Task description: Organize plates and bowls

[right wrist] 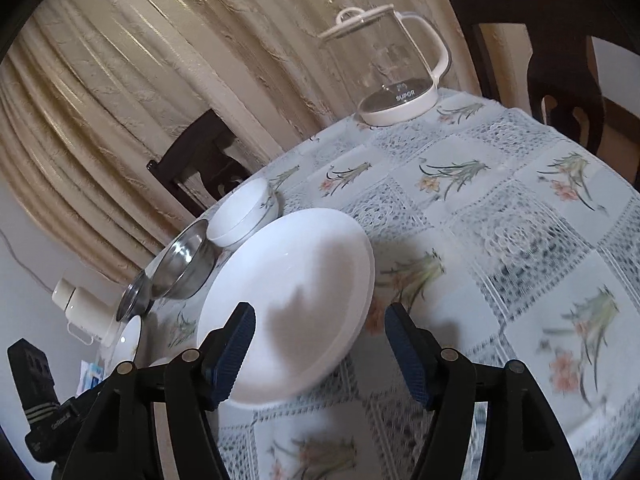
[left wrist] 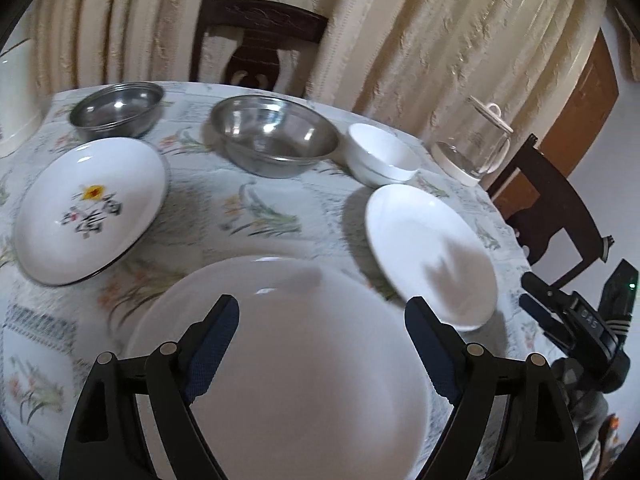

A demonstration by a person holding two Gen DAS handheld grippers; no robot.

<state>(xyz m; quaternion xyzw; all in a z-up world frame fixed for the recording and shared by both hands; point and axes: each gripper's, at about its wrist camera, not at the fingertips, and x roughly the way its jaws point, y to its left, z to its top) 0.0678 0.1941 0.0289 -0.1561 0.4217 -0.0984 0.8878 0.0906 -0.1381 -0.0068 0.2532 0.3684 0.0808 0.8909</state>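
My left gripper (left wrist: 322, 320) is open above a large plain white plate (left wrist: 288, 360) at the near table edge. To its right lies a smaller white plate (left wrist: 428, 252), over whose near rim my open right gripper (right wrist: 320, 328) hovers; the same plate (right wrist: 292, 300) fills the right wrist view. Further back stand a white bowl (left wrist: 382, 154), a big steel bowl (left wrist: 274, 136) and a smaller steel bowl (left wrist: 118, 110). A flower-printed white plate (left wrist: 90, 208) lies on the left. The right gripper (left wrist: 576, 320) also shows at the right edge of the left wrist view.
A glass kettle (right wrist: 394, 68) with a white base stands at the table's far edge. Dark wooden chairs (left wrist: 256, 48) ring the round table with its floral cloth (right wrist: 500, 220). A white flask (right wrist: 80, 308) stands at the far left, and curtains hang behind.
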